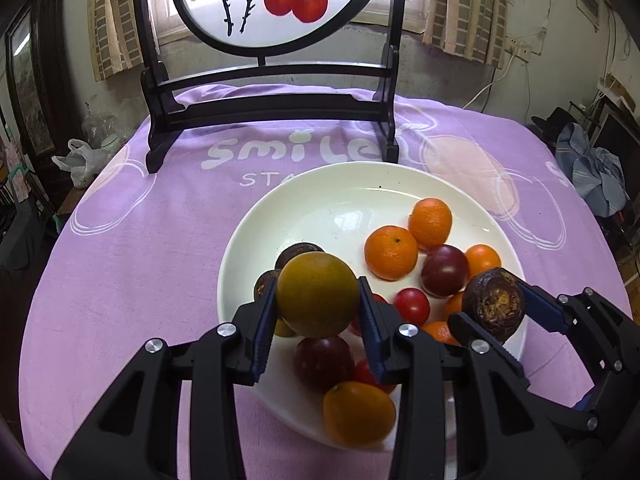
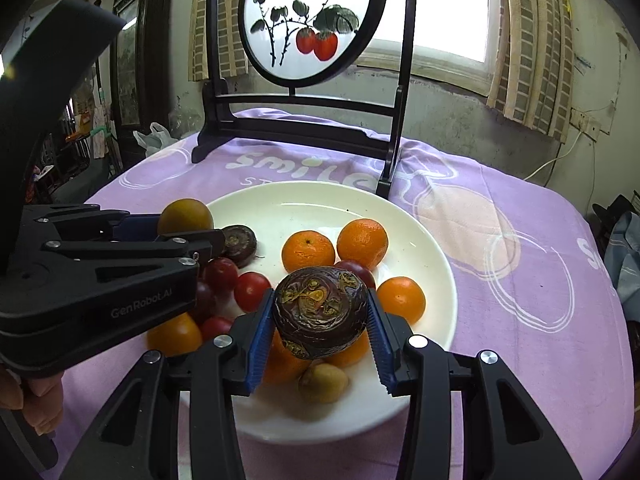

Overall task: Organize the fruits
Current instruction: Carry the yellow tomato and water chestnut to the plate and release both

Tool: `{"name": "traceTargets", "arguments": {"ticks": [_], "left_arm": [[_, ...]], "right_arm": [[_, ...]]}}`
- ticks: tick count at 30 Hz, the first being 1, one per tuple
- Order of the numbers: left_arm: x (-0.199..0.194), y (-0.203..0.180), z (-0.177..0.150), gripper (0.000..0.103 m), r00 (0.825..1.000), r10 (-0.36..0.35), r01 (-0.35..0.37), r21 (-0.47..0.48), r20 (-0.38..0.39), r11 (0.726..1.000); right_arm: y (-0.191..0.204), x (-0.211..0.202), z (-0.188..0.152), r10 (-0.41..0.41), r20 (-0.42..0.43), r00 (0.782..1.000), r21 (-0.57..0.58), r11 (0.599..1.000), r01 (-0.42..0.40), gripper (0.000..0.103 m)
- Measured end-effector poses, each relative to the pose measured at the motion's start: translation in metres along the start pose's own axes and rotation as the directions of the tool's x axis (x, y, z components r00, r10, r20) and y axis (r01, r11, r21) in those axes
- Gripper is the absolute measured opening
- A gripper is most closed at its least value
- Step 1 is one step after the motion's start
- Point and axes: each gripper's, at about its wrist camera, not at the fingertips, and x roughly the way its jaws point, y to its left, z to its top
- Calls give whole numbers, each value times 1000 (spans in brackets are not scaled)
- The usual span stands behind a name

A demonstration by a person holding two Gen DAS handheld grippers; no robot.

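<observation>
1. The left gripper [image 1: 318, 312] has its jaws closed part-way onto a greenish-yellow fruit [image 1: 318, 294]. The fruit sits squarely between the blue pads [image 1: 264, 336], touching both, and bulges above and ahead of the tips.

2. In the left wrist view that fruit hangs over the plate [image 1: 320, 196] at about 7 o'clock of the bowl, above a dark red fruit [image 1: 323, 362] and an orange kumquat [image 1: 359, 412].

3. The right gripper [image 2: 322, 318] is clamped on a dark, wrinkled brown fruit [image 2: 320, 312]. It fills the gap between the jaws from pad to pad, its mottled top face turned towards the camera.

4. In the right wrist view the brown fruit is held above the plate's [image 2: 424, 232] near half, around 6 o'clock, over an orange fruit [image 2: 282, 360] and a pale yellow fruit [image 2: 323, 382].

5. On the plate lie two mandarins [image 2: 308, 250] near the centre, a further orange one [image 2: 401, 298] at 4 o'clock, red cherry tomatoes [image 2: 251, 290] at 8 o'clock, and a second dark wrinkled fruit [image 2: 239, 242] at 10 o'clock.

6. The two grippers are side by side, near each other but apart, the left at 9 o'clock of the right.

7. The plate rests on a purple cloth [image 1: 132, 240]; a dark wooden stand [image 1: 272, 108] with a round painted panel stands at 12 o'clock behind it.
</observation>
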Motion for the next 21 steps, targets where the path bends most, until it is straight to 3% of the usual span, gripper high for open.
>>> {"name": "traceTargets", "arguments": {"ticks": [3, 4, 5, 6, 7, 15, 19, 21], "left_arm": [[6, 1, 4, 38, 1000, -4, 4, -7, -4, 1000], [6, 0, 4, 43, 1000, -2, 2, -10, -1, 1000], [5, 1, 5, 51, 1000, -2, 2, -16, 5, 1000], [3, 2, 5, 66, 1000, 2, -2, -23, 18, 1000], [-1, 2, 4, 71, 999, 12, -11, -28, 34, 1000], [-34, 4, -15, 76, 998, 10, -9, -29, 61, 1000], [-57, 4, -37, 81, 997, -2, 5, -31, 73, 999], [-68, 3, -50, 84, 997, -5, 7, -28, 81, 1000]], "right_arm": [[-1, 8, 0, 6, -6, 1000, 9, 1000, -6, 45], [0, 9, 0, 11, -1, 1000, 10, 1000, -11, 50], [0, 8, 0, 7, 7, 1000, 8, 1000, -7, 62], [0, 6, 0, -7, 17, 1000, 9, 1000, 7, 65], [0, 3, -1, -12, 24, 1000, 9, 1000, 11, 65], [-4, -30, -15, -8, 17, 1000, 18, 1000, 8, 65], [-9, -49, -36, -6, -19, 1000, 59, 998, 7, 77], [-10, -62, -50, -10, -27, 1000, 69, 998, 12, 77]]}}
